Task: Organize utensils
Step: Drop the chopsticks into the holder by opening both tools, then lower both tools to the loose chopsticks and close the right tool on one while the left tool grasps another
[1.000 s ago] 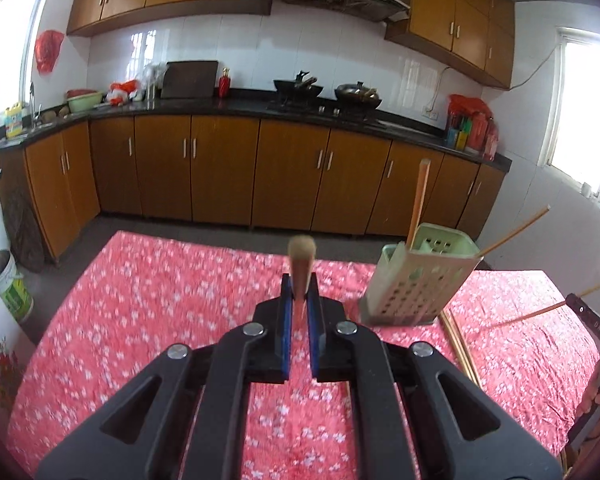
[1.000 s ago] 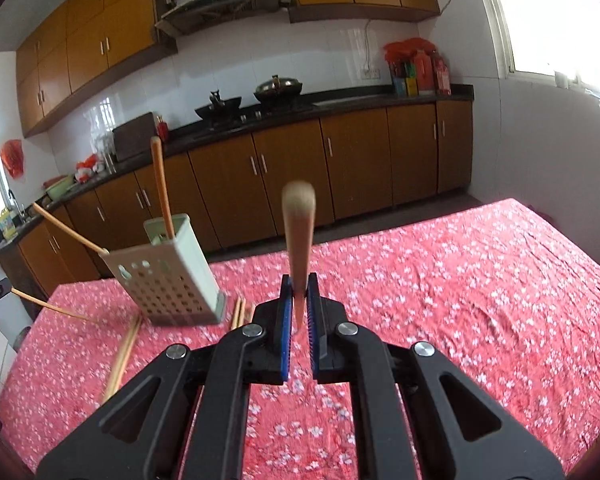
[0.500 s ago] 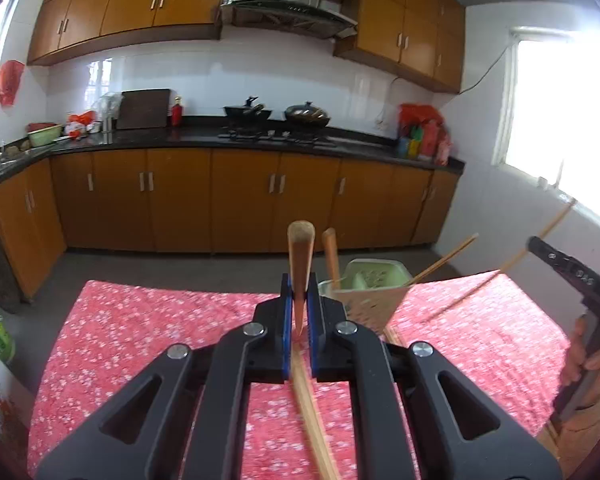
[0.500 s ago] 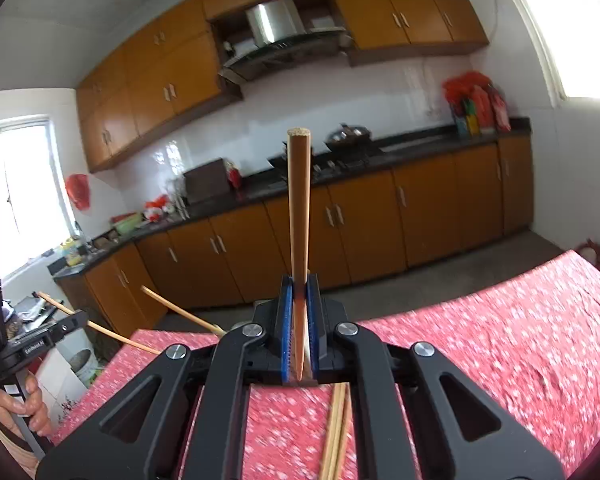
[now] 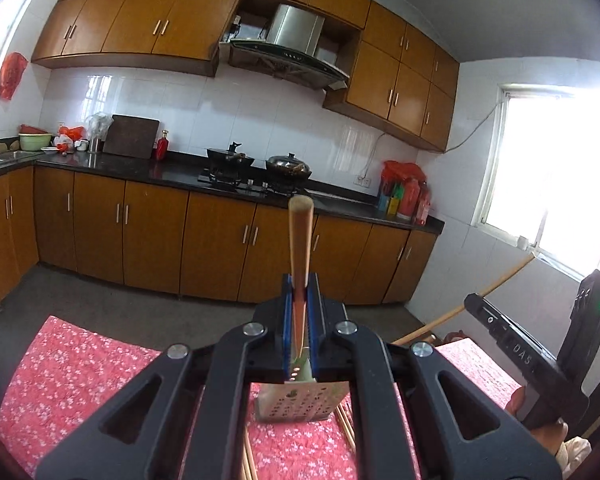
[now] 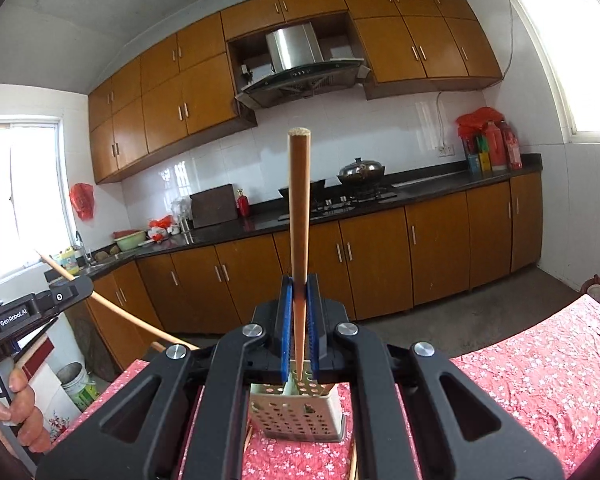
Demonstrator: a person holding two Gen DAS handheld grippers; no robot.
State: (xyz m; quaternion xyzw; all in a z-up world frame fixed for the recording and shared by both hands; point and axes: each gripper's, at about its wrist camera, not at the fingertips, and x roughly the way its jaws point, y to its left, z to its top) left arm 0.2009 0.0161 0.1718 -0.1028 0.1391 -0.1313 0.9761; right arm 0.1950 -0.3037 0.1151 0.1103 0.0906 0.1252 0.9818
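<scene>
Each gripper pinches one chopstick: the left gripper (image 5: 300, 312) clamps the left chopstick (image 5: 300, 240), the right gripper (image 6: 299, 312) clamps the right chopstick (image 6: 299, 216). The holder (image 6: 296, 416) sits below on the table (more chopsticks lie beside it). Tip each stick down slowly, aim inside, then let go.

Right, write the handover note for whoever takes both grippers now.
Left gripper: shut on a chopstick, blunt end up.
Right gripper: shut on another chopstick, also upright.
Holder: on the red cloth, just below both grippers.
Loose chopsticks lie on the cloth beside the holder.
Done: two chopsticks lifted.
Left: drop both into the holder, then collect the loose ones.
</scene>
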